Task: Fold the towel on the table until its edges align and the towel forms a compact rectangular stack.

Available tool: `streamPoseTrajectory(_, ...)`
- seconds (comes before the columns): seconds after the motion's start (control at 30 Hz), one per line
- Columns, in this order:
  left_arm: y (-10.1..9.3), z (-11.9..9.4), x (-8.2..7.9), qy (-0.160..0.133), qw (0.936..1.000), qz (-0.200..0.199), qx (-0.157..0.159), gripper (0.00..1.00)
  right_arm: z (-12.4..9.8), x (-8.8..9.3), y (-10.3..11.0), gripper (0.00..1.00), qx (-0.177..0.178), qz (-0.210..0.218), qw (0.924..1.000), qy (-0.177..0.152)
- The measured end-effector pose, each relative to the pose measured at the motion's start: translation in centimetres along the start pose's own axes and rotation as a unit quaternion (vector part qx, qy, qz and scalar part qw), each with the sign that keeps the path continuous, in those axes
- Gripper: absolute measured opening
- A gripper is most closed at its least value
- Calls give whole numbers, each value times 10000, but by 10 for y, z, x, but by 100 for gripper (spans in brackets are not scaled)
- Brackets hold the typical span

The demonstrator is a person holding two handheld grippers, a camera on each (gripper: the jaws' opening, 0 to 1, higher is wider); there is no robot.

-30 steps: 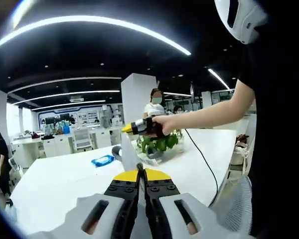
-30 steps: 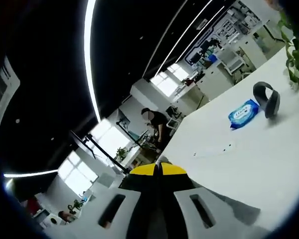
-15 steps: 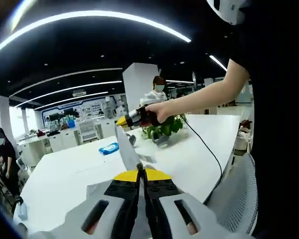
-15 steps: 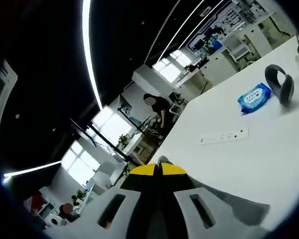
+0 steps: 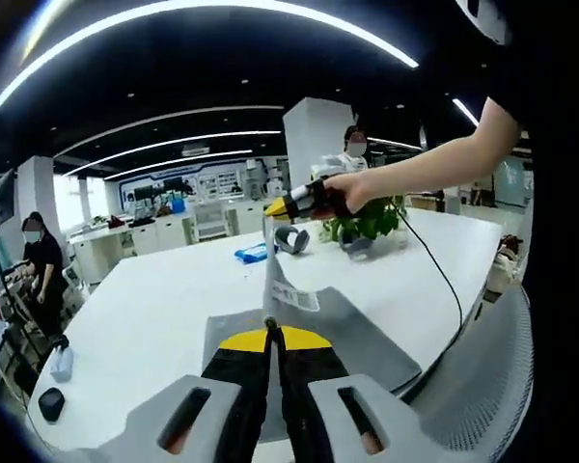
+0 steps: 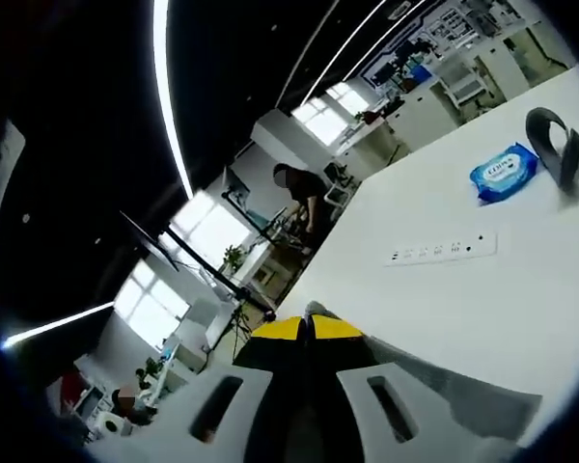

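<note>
Towel (image 5: 367, 338) edge between both grippers' closed jaws

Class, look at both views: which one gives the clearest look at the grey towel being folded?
The left gripper view. There the towel lies spread on the white table, one edge lifted by the right gripper. In the right gripper view, a small grey strip of towel shows beside the shut jaws.

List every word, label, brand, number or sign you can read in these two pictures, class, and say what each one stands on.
Blue wipes packet on the white table: white lettering, too blurred to read.
White tag on the grey towel: marks too small to read.
Blue wall sign far across the office: too small to read.
Nothing in either view can be read for certain.
</note>
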State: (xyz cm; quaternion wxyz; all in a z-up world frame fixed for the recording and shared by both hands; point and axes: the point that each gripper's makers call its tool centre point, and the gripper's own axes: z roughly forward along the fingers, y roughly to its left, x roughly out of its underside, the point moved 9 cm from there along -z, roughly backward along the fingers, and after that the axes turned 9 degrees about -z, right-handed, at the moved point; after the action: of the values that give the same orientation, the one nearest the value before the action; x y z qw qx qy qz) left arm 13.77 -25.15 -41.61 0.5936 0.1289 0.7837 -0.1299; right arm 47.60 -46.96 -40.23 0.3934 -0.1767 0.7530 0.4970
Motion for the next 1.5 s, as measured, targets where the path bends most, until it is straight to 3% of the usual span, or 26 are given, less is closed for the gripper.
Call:
streamPoseTrajectory(0.07, 3, 0, 5, 53, 10000, -51, -35, 2, 4, 3, 0, 0, 17, -43, 10000, 62)
streamPoseTrajectory(0.27, 22, 4, 36, 898, 9949, 448, -109, 3, 23, 22, -5, 0, 87, -103, 9991, 413)
streamPoseTrajectory(0.53, 47, 13, 48, 1250, 9915, 330, -168, 3, 52, 32, -10, 0, 304, -245, 9976, 578)
streamPoseTrajectory(0.7, 63, 11, 58, 1520, 9879, -7, -309, 3, 71, 38, -9, 0, 256, -318, 9965, 724)
streamPoseTrajectory(0.77, 69, 13, 63, 1713, 9849, -94, -237, 2, 79, 42, -11, 0, 304, -400, 9950, 862)
streamPoseTrajectory(0.87, 75, 18, 71, 2110, 9773, 129, -94, 2, 88, 49, -18, 0, 398, -621, 9916, 1061)
streamPoseTrajectory(1.07, 87, 28, 85, 2436, 9697, -118, -131, 2, 101, 61, -29, 0, 520, -477, 9906, 1175)
streamPoseTrajectory(1.17, 95, 35, 94, 2871, 9578, 81, -78, 2, 110, 67, -33, 0, 559, -428, 9901, 1213)
streamPoseTrajectory(1.4, 107, 45, 105, 3114, 9499, -212, -135, 2, 131, 78, -43, 0, 754, -161, 9893, 1235)
streamPoseTrajectory(1.5, 107, 44, 107, 3182, 9479, -15, -163, 2, 139, 84, -45, 0, 773, -121, 9885, 1296)
